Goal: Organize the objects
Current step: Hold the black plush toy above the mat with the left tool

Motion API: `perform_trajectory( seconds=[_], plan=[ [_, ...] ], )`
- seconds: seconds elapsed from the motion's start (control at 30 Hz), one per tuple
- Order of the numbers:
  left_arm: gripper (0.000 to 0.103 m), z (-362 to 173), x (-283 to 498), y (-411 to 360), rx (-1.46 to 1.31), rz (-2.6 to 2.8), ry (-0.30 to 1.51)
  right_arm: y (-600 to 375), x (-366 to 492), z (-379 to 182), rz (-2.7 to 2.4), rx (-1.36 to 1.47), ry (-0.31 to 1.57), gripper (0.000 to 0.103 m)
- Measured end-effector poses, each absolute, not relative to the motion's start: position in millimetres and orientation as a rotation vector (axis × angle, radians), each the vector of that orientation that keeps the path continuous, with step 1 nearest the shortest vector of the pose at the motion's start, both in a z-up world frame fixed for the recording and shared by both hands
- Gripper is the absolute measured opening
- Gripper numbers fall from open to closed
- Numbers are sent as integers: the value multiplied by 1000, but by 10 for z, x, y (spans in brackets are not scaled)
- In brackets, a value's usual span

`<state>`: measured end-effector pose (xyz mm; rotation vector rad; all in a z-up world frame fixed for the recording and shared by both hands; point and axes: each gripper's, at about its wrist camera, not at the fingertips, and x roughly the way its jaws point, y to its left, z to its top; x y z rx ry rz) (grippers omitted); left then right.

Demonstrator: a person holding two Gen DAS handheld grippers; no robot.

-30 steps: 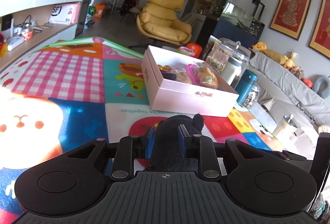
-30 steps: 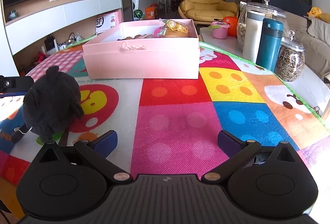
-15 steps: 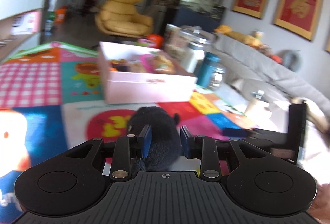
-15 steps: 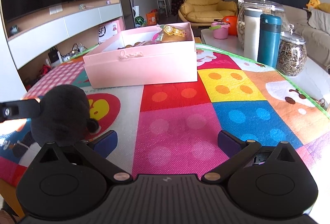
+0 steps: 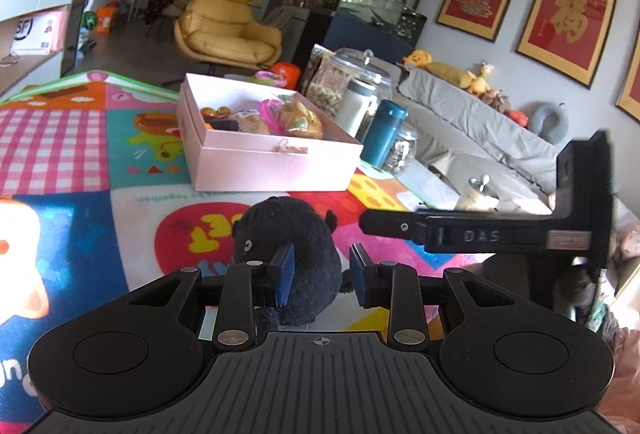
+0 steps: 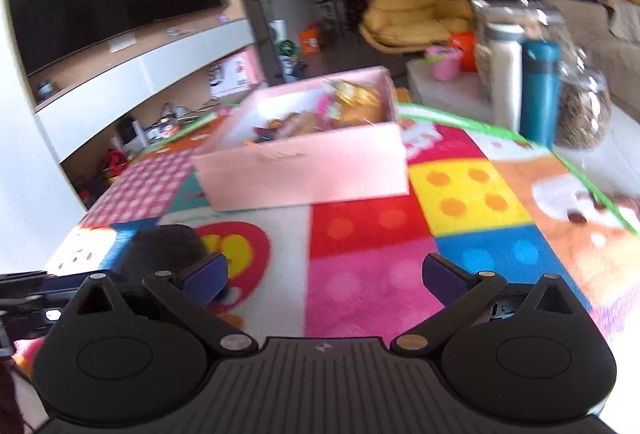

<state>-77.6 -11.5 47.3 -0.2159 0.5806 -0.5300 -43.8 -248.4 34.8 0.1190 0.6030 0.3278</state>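
Observation:
A black plush toy [image 5: 296, 246] sits between the fingers of my left gripper [image 5: 321, 274], above the colourful play mat [image 5: 80, 170]. The left pad presses its side; a small gap shows at the right pad. The toy also shows in the right wrist view [image 6: 168, 246], at lower left. A pink box [image 5: 272, 166] holding several toys and snacks stands on the mat beyond it, and shows in the right wrist view [image 6: 312, 166] too. My right gripper [image 6: 324, 274] is open and empty above the mat, right of the toy; its side shows in the left wrist view [image 5: 480, 234].
Glass jars [image 5: 352, 82], a white flask [image 5: 356, 106] and a teal bottle [image 5: 384, 130] stand right of the box. A grey sofa [image 5: 480, 122] with plush toys lies to the right, a yellow armchair [image 5: 224, 30] behind, TV shelves [image 6: 140, 74] on the left.
My left gripper has lifted and turned with the plush toy, and its jaws have widened slightly. My right gripper has risen and tilted, now blurred; it has come close on the left gripper's right.

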Motion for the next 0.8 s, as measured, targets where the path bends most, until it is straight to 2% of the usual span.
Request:
perform_trajectory(
  seconds=[0.17, 0.3, 0.5, 0.8],
  plan=[
    [33, 460, -814, -151, -173, -547, 573, -2221, -193, 497, 378, 123, 583, 103],
    [33, 491, -844, -115, -138, -535, 563, -2138, 152, 310, 409, 118, 695, 103],
    [33, 603, -815, 169, -214, -371, 518, -2322, -40, 262, 368, 87, 637, 103],
    [33, 402, -603, -82, -135, -386, 656, -2492, -285, 168, 226, -77, 607, 103]
  ],
)
